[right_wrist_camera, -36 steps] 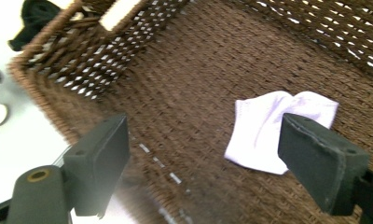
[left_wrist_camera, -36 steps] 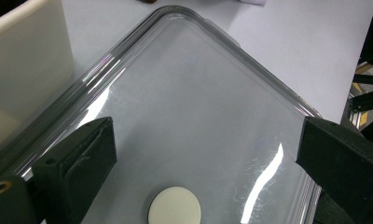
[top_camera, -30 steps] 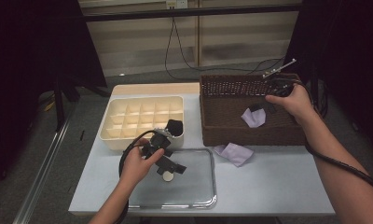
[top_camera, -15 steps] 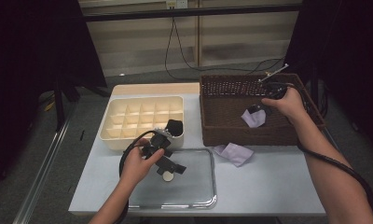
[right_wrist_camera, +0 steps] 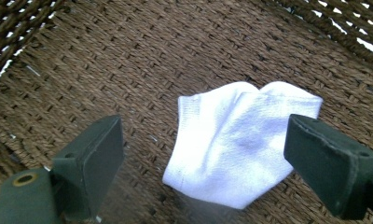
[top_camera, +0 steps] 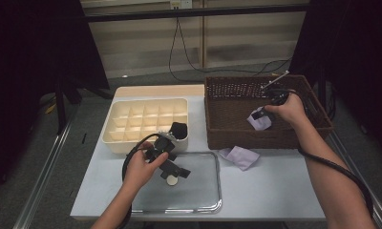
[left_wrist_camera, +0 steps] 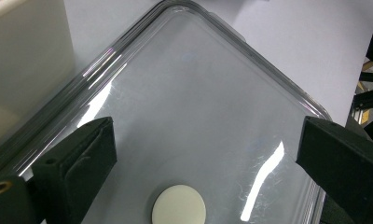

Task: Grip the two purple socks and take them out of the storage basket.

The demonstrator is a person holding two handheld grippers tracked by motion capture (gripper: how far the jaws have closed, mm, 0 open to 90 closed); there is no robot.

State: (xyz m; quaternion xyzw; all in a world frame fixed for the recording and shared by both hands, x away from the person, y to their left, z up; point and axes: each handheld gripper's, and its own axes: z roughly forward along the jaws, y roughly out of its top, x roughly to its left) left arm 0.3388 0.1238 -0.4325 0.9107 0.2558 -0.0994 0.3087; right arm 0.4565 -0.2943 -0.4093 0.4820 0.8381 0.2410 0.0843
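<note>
Spreading wide, your right gripper frames the white sock lying flat on the woven basket floor, gripping nothing. Your left gripper is equally wide open and empty above the clear tray, a pale round disc lying between its jaws.

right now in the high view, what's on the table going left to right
divided tray → left gripper over the clear lid → sock on the table → right gripper in the wicker basket
</note>
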